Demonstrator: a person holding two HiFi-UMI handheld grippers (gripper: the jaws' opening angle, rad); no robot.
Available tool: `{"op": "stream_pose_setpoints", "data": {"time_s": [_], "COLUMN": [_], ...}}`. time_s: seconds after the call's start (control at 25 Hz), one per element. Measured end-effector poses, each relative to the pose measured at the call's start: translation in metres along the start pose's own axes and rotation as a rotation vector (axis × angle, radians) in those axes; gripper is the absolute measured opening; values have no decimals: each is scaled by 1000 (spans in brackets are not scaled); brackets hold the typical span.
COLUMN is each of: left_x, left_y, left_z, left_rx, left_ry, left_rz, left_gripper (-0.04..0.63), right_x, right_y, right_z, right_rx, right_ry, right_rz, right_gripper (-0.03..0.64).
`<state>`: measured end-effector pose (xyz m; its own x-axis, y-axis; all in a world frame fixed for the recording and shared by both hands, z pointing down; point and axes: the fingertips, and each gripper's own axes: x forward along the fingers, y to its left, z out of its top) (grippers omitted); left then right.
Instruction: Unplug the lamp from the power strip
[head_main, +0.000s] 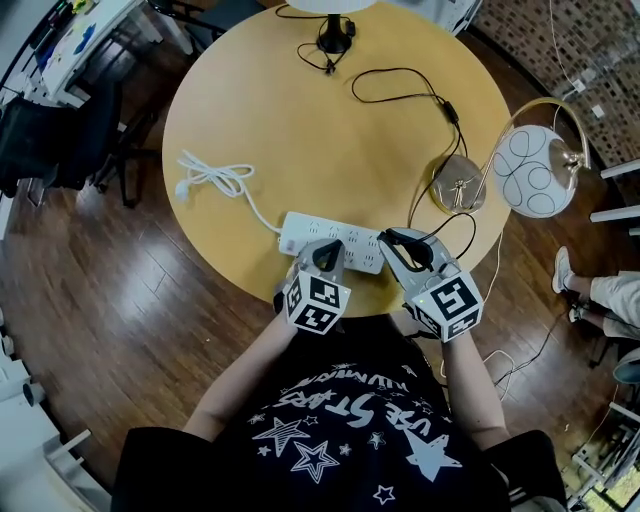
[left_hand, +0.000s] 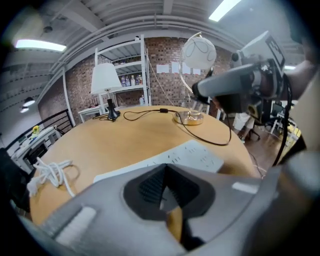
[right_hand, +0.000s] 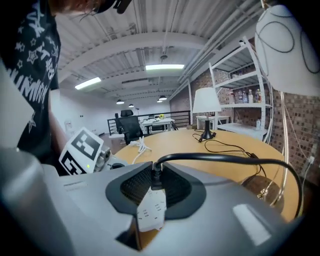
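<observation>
A white power strip (head_main: 335, 240) lies near the front edge of the round wooden table (head_main: 300, 120). My right gripper (head_main: 405, 241) is shut on the lamp's black plug (right_hand: 153, 176) at the strip's right end (right_hand: 149, 210). I cannot tell if the plug is still seated. Its black cord (head_main: 440, 100) runs across the table to the brass base (head_main: 458, 185) of the globe lamp (head_main: 535, 170). My left gripper (head_main: 326, 252) rests on the middle of the strip, tips (left_hand: 164, 172) shut with nothing between them. The strip (left_hand: 180, 156) shows just beyond them.
The strip's own white cable (head_main: 213, 176) lies coiled at the table's left. A second lamp (head_main: 335, 35) with a white shade (left_hand: 106, 77) stands at the far edge. Chairs (head_main: 60, 130) stand at the left. A person's leg (head_main: 600, 290) is at the right.
</observation>
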<state>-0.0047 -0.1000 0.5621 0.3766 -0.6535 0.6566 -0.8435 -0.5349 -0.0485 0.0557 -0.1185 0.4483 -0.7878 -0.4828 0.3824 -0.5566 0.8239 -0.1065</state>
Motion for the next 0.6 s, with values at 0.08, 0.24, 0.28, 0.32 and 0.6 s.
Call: {"op": "stream_pose_setpoints", "data": {"time_s": [0.08,0.24,0.28,0.32,0.6], "left_x": [-2,-16,-21,-27,-89], "left_y": [4,20,24,28,48], "left_z": [7,30,38,46,116], "left_rx": [10,-14,-17,-20,-53], "left_ry": [-19,-110,-138,-170,-479], "left_rz": [15,59,71,83,178], "left_gripper": [5,5,5,5,5], "right_x": [-5,-13,-14,-15,-33], "right_y": [-2,-3,-4,-4,3], "right_z": [17,45,50,53,83], "right_rx": [54,89,90,96,156], "right_ry": [-59,-143,-156,-167,-315], "right_rz": [1,-8,-11,-13,20], "right_gripper": [64,66,66,66,66]}}
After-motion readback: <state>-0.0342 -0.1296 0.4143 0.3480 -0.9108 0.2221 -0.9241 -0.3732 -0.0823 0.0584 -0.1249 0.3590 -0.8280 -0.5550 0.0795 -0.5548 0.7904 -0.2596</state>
